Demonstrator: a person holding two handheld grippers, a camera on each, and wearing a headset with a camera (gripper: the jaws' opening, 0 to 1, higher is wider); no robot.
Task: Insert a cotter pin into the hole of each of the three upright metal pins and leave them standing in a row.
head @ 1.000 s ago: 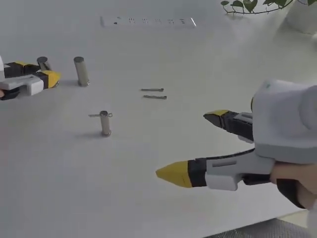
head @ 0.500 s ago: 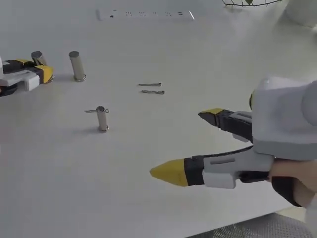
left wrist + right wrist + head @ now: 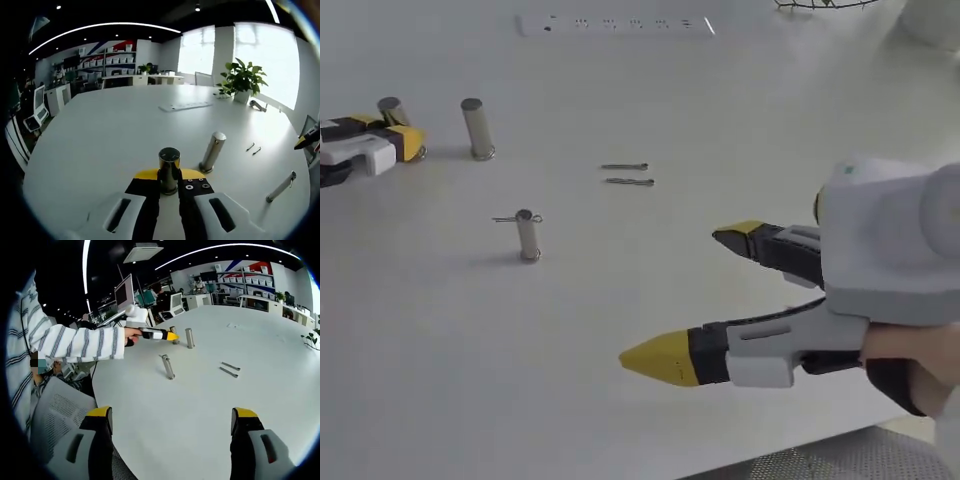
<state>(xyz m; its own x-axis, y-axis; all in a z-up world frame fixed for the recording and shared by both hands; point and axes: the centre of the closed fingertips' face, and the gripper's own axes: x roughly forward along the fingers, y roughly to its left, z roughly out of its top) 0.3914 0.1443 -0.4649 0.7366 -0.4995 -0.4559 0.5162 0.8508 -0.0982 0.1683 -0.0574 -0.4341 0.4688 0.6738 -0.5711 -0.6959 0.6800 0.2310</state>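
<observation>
- In the left gripper view, the left gripper [image 3: 170,178] is seen with its jaws closed narrowly on the first metal pin [image 3: 169,159]. The pin stands upright between them on the white table [image 3: 115,130].
- In the head view this grip is partly covered: at the far left edge, the pin's top [image 3: 390,108] rises behind the yellow tip of the left gripper [image 3: 408,143], and its lower part is hidden.
- The second metal pin [image 3: 476,128] is seen upright just to the right of the held one, apart from the jaws.
- The third metal pin [image 3: 528,235] stands nearer the person, well apart from the other two. A cotter pin [image 3: 508,219] is passed through its top and sticks out to the left.
- In the left gripper view the third pin [image 3: 280,187] appears small and slanted near the right edge, and its cotter pin cannot be made out there.
- Two loose cotter pins [image 3: 624,167] lie flat and side by side on the table, between the upright pins and the right gripper [image 3: 675,297].
- The right gripper is held over the near part of the table with its jaws spread wide and bare table between them, as its own view confirms [image 3: 172,420].
- The right gripper view also shows a striped sleeve [image 3: 75,342] behind the left gripper and a mesh chair [image 3: 57,412] at the table's edge.
- A power strip [image 3: 615,24] lies at the far side of the table, and a potted plant [image 3: 240,82] is seen beyond it in the left gripper view.
</observation>
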